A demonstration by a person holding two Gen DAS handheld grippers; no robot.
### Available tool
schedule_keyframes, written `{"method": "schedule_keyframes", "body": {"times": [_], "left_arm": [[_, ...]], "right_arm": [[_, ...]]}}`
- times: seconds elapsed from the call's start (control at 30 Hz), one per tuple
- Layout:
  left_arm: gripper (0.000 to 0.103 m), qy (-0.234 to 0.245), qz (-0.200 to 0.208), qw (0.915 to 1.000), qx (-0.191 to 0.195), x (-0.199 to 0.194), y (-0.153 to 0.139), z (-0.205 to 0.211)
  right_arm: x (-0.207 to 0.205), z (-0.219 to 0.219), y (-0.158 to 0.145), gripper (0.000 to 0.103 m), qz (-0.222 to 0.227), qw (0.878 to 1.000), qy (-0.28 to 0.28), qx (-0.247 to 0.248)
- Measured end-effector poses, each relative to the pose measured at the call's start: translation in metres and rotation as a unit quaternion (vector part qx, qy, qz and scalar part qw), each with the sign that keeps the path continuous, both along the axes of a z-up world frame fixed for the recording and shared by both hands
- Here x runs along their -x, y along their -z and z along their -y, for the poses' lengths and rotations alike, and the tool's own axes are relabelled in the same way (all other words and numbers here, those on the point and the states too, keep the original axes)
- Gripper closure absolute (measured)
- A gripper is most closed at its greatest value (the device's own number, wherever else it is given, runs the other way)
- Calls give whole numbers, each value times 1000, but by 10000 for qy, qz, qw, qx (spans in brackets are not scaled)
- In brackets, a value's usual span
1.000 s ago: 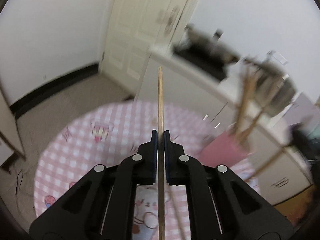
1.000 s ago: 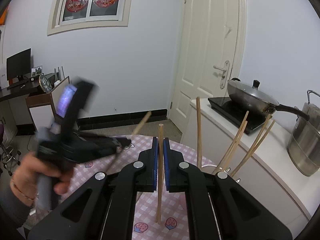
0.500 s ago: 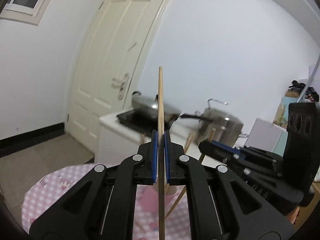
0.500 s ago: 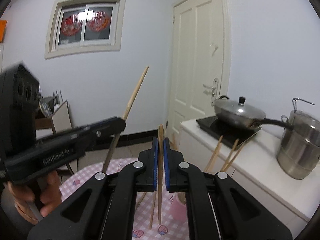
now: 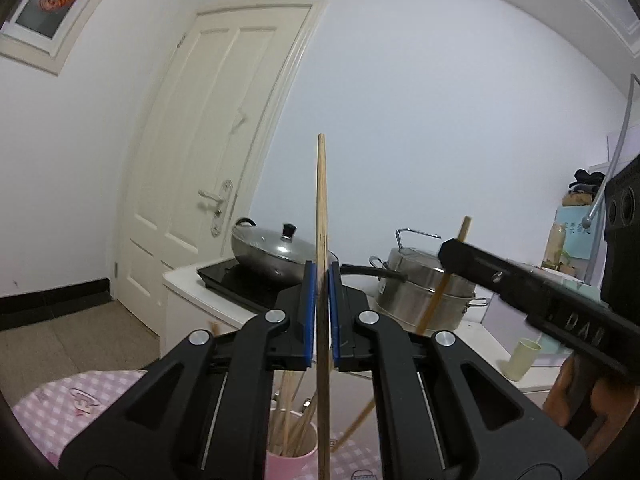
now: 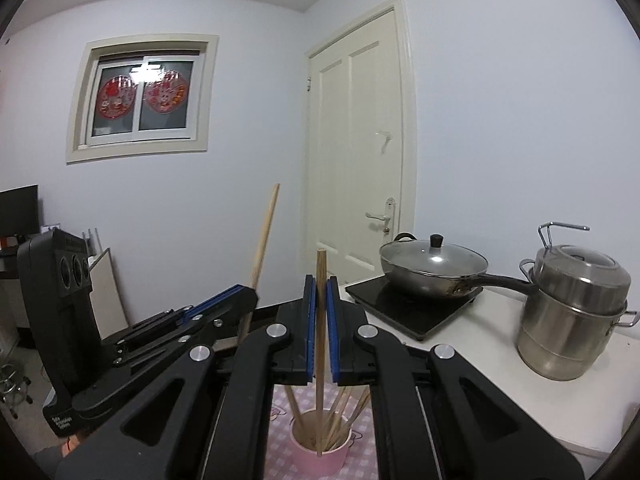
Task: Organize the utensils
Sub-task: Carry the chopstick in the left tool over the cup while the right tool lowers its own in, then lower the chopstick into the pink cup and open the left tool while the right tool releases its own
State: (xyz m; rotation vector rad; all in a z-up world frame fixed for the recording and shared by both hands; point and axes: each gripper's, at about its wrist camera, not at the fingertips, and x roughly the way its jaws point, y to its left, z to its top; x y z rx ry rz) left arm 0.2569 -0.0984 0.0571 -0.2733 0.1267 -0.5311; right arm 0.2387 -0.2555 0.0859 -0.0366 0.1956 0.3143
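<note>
Window [image 6: 144, 98] only in R view; both grippers [image 5: 320, 308] [image 6: 320, 312] clamp chopsticks [image 5: 321, 208] [image 6: 320, 320].

Home kitchen corner. White worktop [image 6: 500, 344] at 3 o'clock carries an induction hob [image 6: 412, 308] with lidded wok [image 6: 432, 266] and a steel steamer pot [image 6: 572, 312]. Panelled door [image 6: 356, 152] at 12; small window [image 6: 142, 98] with red paper cuttings at 10.
</note>
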Motion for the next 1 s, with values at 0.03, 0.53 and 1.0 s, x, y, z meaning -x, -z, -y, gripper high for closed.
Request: {"method": "schedule_keyframes", "body": {"times": [0.03,0.53,1.0], "left_arm": [[97,-5,18,10000,-26,-2,2,4],[97,-390,-26,9985,-371,-59,55,34],[96,-541,142,9969,-552,-59,78,37]], "right_arm": [[-5,2,6,99,-13,10000,6,-69],[-44,18,49,99,-450,9981,-163,-384],[-49,16,66,99,-698,9963,-277,-418]]}}
